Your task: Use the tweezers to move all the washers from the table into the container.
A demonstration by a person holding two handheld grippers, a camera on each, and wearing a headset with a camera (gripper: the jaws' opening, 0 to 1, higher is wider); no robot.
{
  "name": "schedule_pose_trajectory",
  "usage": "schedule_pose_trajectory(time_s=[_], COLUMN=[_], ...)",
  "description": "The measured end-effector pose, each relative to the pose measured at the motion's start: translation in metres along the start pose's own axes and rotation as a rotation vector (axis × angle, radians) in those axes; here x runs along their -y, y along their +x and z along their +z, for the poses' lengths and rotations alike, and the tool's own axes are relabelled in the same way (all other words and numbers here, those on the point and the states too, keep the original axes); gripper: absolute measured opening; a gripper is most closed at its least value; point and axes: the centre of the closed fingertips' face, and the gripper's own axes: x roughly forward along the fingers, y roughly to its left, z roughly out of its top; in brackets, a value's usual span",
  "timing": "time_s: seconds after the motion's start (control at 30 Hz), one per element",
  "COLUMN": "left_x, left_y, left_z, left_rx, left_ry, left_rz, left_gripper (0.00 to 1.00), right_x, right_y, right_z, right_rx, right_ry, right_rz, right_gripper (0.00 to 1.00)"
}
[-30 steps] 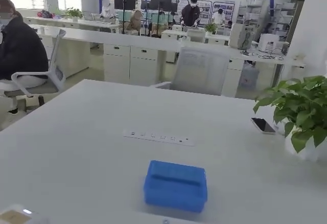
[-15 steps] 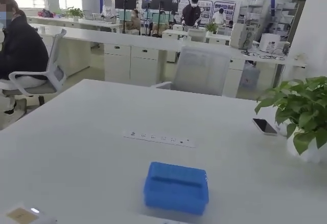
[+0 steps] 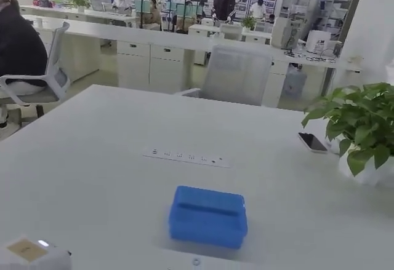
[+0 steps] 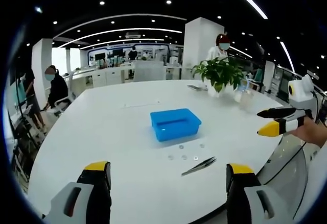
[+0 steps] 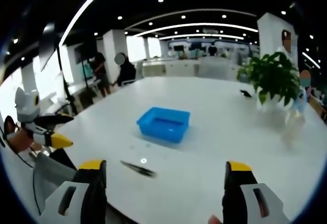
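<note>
Both gaped wide: left gripper (image 4: 168, 168), right gripper (image 5: 164, 165), off near edge of table (image 4: 102, 132); tweezers (image 4: 199, 166), washers (image 4: 184, 157) lay by container (image 4: 174, 123), bare top around.

We look forward over the table (image 3: 92, 159) from the head. Both gripper views face it from farther back, all sharing the container (image 3: 208, 216).

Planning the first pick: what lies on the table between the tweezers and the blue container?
In the left gripper view, small washers lie scattered between the tweezers and the blue container.
</note>
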Motion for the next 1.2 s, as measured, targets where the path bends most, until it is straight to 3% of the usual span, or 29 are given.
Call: schedule_pose_trajectory(time_s=[0.23,0.37,0.53,0.67,0.77,0.83,0.87,0.9,0.93,1.03,1.2], left_x=[0.000,-0.003,-0.004,-0.004,0.002,0.003,0.006,0.009,0.008,0.014,0.026], left_y=[0.003,0.003,0.005,0.010,0.016,0.022,0.024,0.027,0.030,0.040,0.056], left_z=[0.000,0.004,0.004,0.005,0.004,0.005,0.005,0.000,0.000,0.000,-0.004], left_rx=[-0.003,0.024,0.016,0.000,-0.022,-0.020,-0.024,-0.062,-0.068,-0.088,-0.133], left_ry=[0.010,0.006,0.006,0.066,0.097,0.118,0.135,0.149,0.156,0.226,0.289], left_rz=[-0.009,0.012,0.000,-0.012,-0.061,-0.066,-0.093,-0.127,-0.123,-0.175,-0.294], left_gripper=[0.96,0.97,0.92,0.88,0.78,0.77,0.76,0.71,0.68,0.60,0.38], right_x=[-0.003,-0.002,-0.003,-0.005,-0.005,-0.005,-0.005,-0.005,-0.004,-0.001,0.001], right_y=[0.001,0.001,0.002,0.003,0.007,0.008,0.008,0.009,0.010,0.013,0.017], right_z=[-0.004,-0.003,-0.006,-0.007,-0.007,-0.007,-0.007,-0.007,-0.007,-0.009,-0.011], right_rx=[-0.019,-0.018,-0.032,-0.042,-0.052,-0.056,-0.058,-0.060,-0.062,-0.071,-0.081], right_ry=[-0.004,-0.001,-0.005,-0.018,-0.023,-0.028,-0.030,-0.031,-0.031,-0.025,-0.008], right_rz=[-0.004,-0.005,-0.008,-0.003,0.002,0.001,0.002,0.002,0.002,0.003,0.007], right_gripper=[0.94,0.94,0.93,0.93,0.93,0.93,0.93,0.93,0.93,0.92,0.92])
